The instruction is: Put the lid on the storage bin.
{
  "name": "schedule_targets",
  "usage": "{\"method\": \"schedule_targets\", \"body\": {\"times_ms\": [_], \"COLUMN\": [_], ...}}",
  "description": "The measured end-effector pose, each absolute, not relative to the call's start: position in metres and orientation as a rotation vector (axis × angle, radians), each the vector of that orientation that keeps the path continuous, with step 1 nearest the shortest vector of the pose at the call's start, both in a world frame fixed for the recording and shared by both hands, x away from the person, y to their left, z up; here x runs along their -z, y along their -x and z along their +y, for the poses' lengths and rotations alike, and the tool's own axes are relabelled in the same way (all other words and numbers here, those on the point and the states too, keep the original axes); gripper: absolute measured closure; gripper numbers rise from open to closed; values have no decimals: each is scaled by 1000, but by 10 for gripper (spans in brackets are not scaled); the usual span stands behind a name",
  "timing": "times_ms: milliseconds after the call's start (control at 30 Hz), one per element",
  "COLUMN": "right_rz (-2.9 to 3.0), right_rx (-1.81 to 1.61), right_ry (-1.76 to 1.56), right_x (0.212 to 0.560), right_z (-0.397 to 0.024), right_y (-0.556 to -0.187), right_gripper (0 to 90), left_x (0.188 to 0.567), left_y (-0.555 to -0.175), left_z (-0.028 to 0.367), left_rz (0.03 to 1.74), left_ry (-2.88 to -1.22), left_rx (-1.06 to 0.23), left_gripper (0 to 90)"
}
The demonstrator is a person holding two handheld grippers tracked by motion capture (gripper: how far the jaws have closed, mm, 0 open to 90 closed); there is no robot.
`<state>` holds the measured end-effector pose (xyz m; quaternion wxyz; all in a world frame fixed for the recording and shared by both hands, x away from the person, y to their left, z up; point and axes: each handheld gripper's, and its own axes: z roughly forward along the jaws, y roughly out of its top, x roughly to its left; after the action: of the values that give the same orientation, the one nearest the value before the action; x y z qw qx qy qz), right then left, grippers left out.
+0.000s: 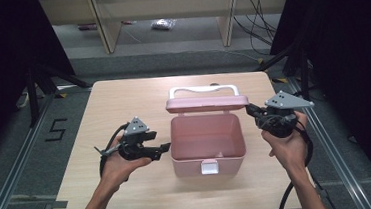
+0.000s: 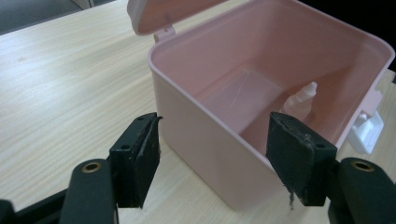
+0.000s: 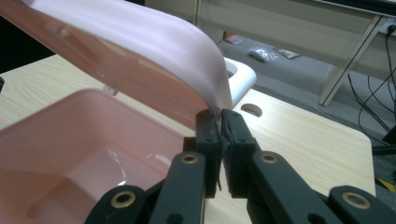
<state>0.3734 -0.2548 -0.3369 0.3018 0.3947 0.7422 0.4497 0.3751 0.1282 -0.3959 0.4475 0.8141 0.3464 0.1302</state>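
A pink plastic box point(image 1: 188, 167) stands open at the table's middle, its lid point(image 1: 207, 103) tilted up at the back, with a white handle point(image 1: 202, 89) on the lid. A white latch point(image 1: 209, 168) hangs on the front wall. A small white bottle point(image 2: 301, 100) lies inside the box point(image 2: 205, 140). My right gripper point(image 1: 250, 110) is at the lid's right corner, and in the right gripper view its jaws point(image 3: 218, 116) pinch the lid's rim point(image 3: 177, 42). My left gripper point(image 1: 164, 147) is just left of the box, its jaws point(image 2: 215, 126) standing wide with the box wall ahead between them, untouched.
The light wooden table point(image 1: 123, 104) has bare room on both sides of the box and a round cable hole point(image 3: 251, 109) behind the lid. Desk legs and cables point(image 1: 257, 18) stand beyond the far edge. Metal rails point(image 1: 13, 168) run along the floor.
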Motion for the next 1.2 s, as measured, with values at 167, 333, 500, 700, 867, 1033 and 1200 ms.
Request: {"method": "schedule_targets", "body": {"times_ms": [167, 333, 500, 700, 867, 1033, 1200], "right_rz": [1982, 1975, 1987, 2003, 2000, 2002, 1998], "right_rx": [-1178, -1183, -1179, -1195, -1211, -1209, -1210], "right_ry": [-1028, -1029, -1023, -1027, -1041, -1037, -1024], "right_x": [339, 342, 343, 347, 348, 348, 350], "right_z": [-257, -256, -257, -259, -260, -262, -262], "right_y": [-370, -367, -363, -359, -354, -352, -353], "right_gripper": [865, 864, 862, 863, 900, 900, 896], "left_x": [398, 400, 399, 400, 402, 407, 407], "left_y": [-372, -369, -364, -357, -351, -348, -346], "left_z": [131, 131, 130, 133, 135, 140, 144], "left_rz": [872, 880, 864, 830, 830, 836, 844], "left_ry": [-2012, -1996, -1998, -2031, -2040, -2054, -2046], "left_rx": [-333, -325, -323, -324, -327, -329, -335], "left_gripper": [340, 339, 338, 335, 319, 310, 309]}}
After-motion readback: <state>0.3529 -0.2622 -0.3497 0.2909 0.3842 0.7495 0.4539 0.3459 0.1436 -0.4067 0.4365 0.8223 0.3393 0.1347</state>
